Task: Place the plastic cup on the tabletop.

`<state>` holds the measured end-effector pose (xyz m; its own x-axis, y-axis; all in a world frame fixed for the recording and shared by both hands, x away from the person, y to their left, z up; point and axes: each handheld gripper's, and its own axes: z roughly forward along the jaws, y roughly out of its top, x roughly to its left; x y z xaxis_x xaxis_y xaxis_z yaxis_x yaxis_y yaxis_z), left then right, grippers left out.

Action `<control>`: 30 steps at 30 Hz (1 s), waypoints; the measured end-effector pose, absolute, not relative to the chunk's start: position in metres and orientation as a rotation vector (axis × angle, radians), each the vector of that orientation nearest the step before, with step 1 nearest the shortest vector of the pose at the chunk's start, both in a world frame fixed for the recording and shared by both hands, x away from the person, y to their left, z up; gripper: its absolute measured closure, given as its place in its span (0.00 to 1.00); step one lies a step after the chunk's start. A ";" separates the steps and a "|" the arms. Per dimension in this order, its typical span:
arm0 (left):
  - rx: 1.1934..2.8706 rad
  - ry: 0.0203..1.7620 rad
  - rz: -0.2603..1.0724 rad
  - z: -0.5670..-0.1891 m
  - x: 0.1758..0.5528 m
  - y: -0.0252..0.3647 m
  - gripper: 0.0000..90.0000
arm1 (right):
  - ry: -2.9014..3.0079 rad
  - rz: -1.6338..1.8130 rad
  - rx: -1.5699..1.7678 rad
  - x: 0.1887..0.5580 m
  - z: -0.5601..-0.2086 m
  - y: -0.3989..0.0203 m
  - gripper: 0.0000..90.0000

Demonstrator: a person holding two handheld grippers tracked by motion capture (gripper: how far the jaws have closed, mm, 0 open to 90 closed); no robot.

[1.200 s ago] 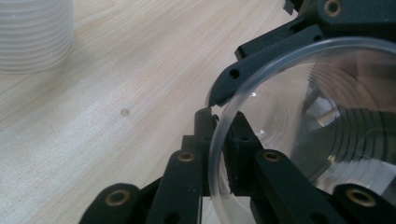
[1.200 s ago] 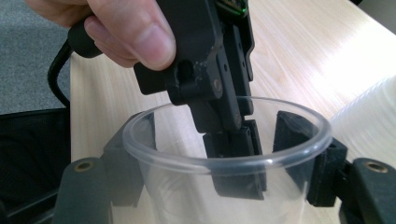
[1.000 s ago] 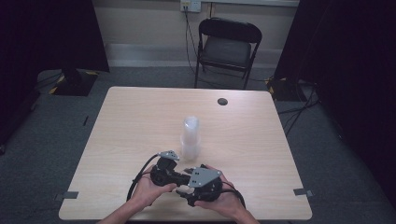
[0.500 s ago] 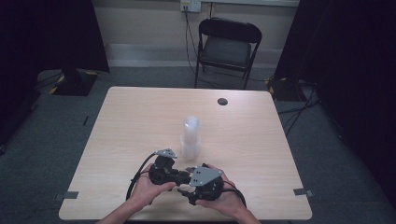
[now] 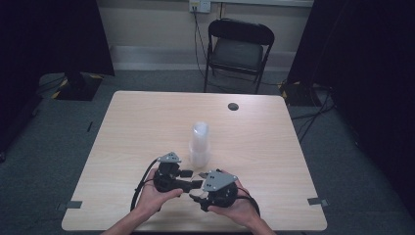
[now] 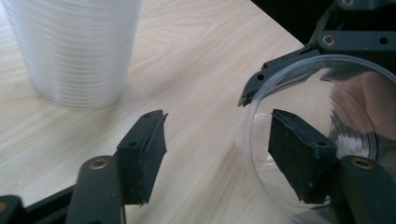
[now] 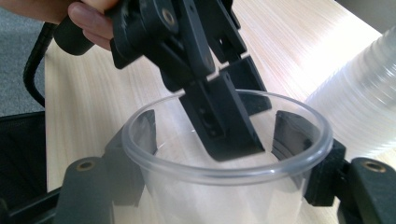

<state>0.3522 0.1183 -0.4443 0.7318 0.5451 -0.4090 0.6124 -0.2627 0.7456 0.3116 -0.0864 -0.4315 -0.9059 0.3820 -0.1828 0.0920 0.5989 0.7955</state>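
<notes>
A single clear plastic cup (image 7: 224, 170) sits between the jaws of my right gripper (image 7: 217, 126), which is shut on its wall just below the rim. My left gripper (image 6: 218, 116) has just been opening. One of its fingers (image 6: 303, 158) is inside the cup (image 6: 299, 65), and the other stands outside. The rim passes between them and neither pad presses on it. In the high view both grippers meet near the table's front edge, the left gripper (image 5: 191, 178) facing the right gripper (image 5: 198, 188). An upright stack of clear cups (image 5: 199, 144) stands just beyond them.
The stack of cups (image 6: 74, 51) is close on the left in the left gripper view. A small dark disc (image 5: 233, 106) lies near the wooden table's (image 5: 147, 122) far edge. A black folding chair (image 5: 237, 49) stands behind the table.
Both hands stay in the same place near the front edge. The left gripper's jaws look slightly wider apart than before.
</notes>
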 end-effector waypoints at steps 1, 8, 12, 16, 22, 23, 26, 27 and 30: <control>1.924 0.882 -0.083 -0.443 0.352 0.120 0.38 | 2.494 1.212 0.388 0.312 -0.431 -0.087 0.34; 1.899 0.884 -0.023 -0.439 0.351 0.125 0.33 | 2.477 1.211 0.435 0.316 -0.431 -0.092 0.34; 1.883 0.883 0.009 -0.436 0.351 0.128 0.29 | 2.465 1.216 0.454 0.318 -0.430 -0.097 0.34; 1.876 0.880 0.054 -0.431 0.351 0.133 0.26 | 2.452 1.224 0.487 0.321 -0.430 -0.102 0.34; 1.878 0.879 0.115 -0.426 0.352 0.138 0.20 | 2.437 1.229 0.526 0.324 -0.429 -0.108 0.34; 1.875 0.880 0.118 -0.426 0.351 0.140 0.19 | 2.435 1.233 0.534 0.324 -0.429 -0.109 0.34; 1.892 0.878 0.148 -0.424 0.349 0.144 0.18 | 2.427 1.238 0.551 0.326 -0.429 -0.111 0.34; 1.895 0.869 0.158 -0.424 0.349 0.146 0.18 | 2.425 1.238 0.555 0.326 -0.429 -0.111 0.34; 1.901 0.882 0.161 -0.426 0.347 0.151 0.18 | 2.416 1.243 0.581 0.327 -0.429 -0.114 0.34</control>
